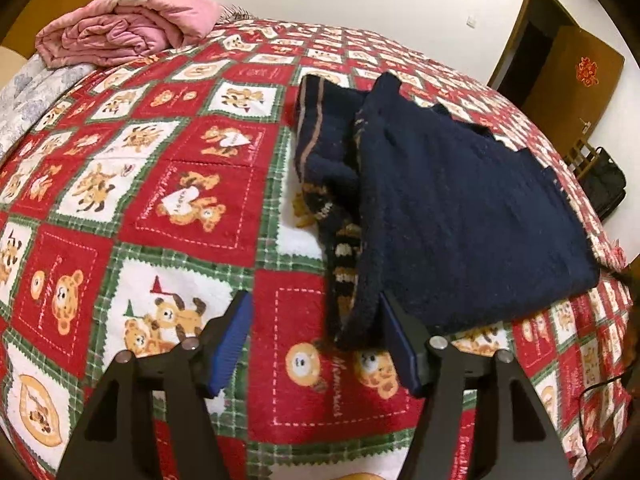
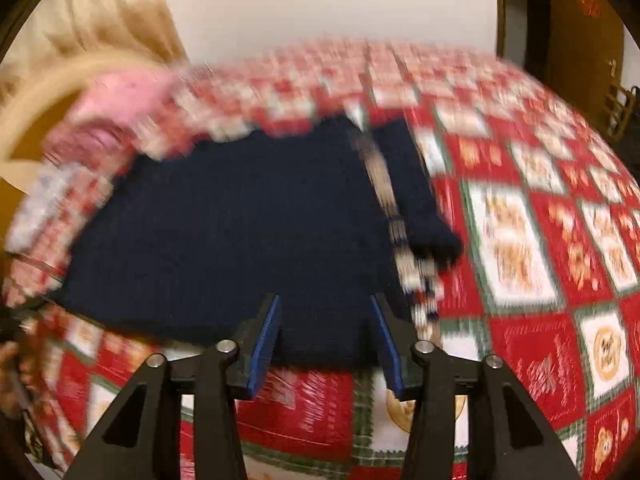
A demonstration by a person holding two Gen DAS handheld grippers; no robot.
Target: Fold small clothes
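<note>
- Navy knit, thick and fuzzy: that is your sweater (image 1: 472, 216), lying on the red bear-print bedspread (image 1: 160, 208), toward the bed's near edge and already doubled over into a rough rectangle.
- Along its one long side a striped band (image 1: 344, 256) of tan, white and dark shows where the layers part, and a sleeve (image 2: 420, 196) lies just beside the body in the right wrist view.
- Your left gripper (image 1: 316, 340) stands with its jaws apart and holds nothing; its one blue pad touches, or very nearly touches, the sweater's near corner.
- Your right gripper (image 2: 324, 334) is also spread wide and empty, with the sweater's near hem lying between its fingers.
- The right wrist view is badly smeared, so you cannot judge from it how neatly the hem lines up.
- Likely trouble: if you close on the top layer only, the lower layers will stay behind and the fold will skew.
- The loose sleeve could drag out sideways when you lift, since nothing pins it.
- Thick knit may slip from the pads if you bite too near the edge; take a deeper hold.
- The pink quilt (image 1: 124, 28) sits well apart at the far corner and should not interfere.
</note>
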